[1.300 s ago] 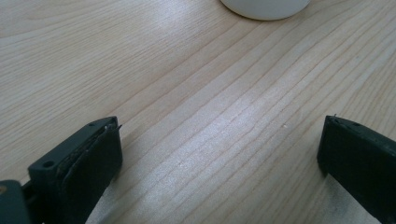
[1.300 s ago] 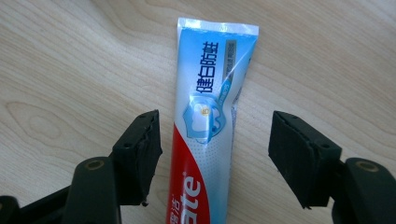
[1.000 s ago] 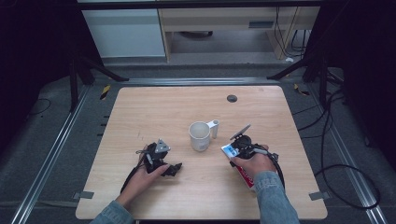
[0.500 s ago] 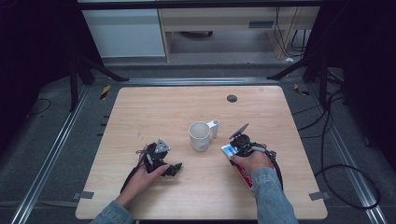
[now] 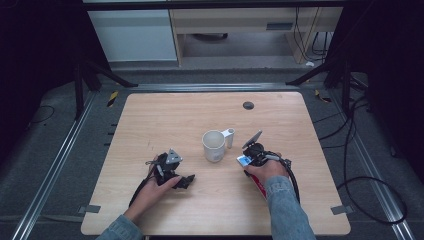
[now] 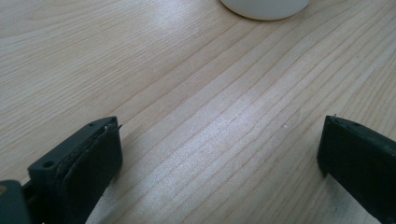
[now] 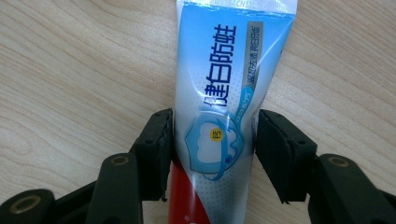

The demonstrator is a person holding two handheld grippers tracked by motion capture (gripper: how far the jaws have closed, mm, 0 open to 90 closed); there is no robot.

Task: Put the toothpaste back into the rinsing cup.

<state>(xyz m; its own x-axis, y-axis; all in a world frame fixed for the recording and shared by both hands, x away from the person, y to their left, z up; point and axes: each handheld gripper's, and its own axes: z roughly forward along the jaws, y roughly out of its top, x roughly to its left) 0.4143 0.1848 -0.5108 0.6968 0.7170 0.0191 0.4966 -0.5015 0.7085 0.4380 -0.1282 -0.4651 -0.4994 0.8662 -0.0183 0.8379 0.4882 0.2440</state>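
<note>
Nothing is showing any measurable shift since the earlier frames: both hands, both tools and the mug are sitting where they were one second ago. On the wooden table [image 5: 160, 115], the white mug [image 5: 214, 145] is standing upright near the centre, its handle pointing toward the far right. The person's left hand [image 5: 152, 187] is resting on the table at the near left, holding the left gripper [image 6: 219, 154]; its jaws are standing wide apart over bare wood, gripping nothing, and the mug's base is showing at the top edge of the left gripper view, well apart from the jaws. The person's right hand [image 5: 265, 171] is lying just to the right of the mug, holding the right gripper [image 7: 212, 149]. A toothpaste tube [image 7: 224, 107], blue and white with a red lower portion, is lying flat on the table and running between that gripper's jaws, its crimped end pointing away from the camera. The jaws are bracketing the tube on both sides: the one on the left of the right gripper view is touching the tube's edge, and the other is sitting at or just beside its opposite edge. Whether they are actually squeezing it cannot be told. In the high view the tube's blue end is showing just beside the mug, and a small dark round fitting [image 5: 248, 105] is sitting near the table's far edge.
</note>
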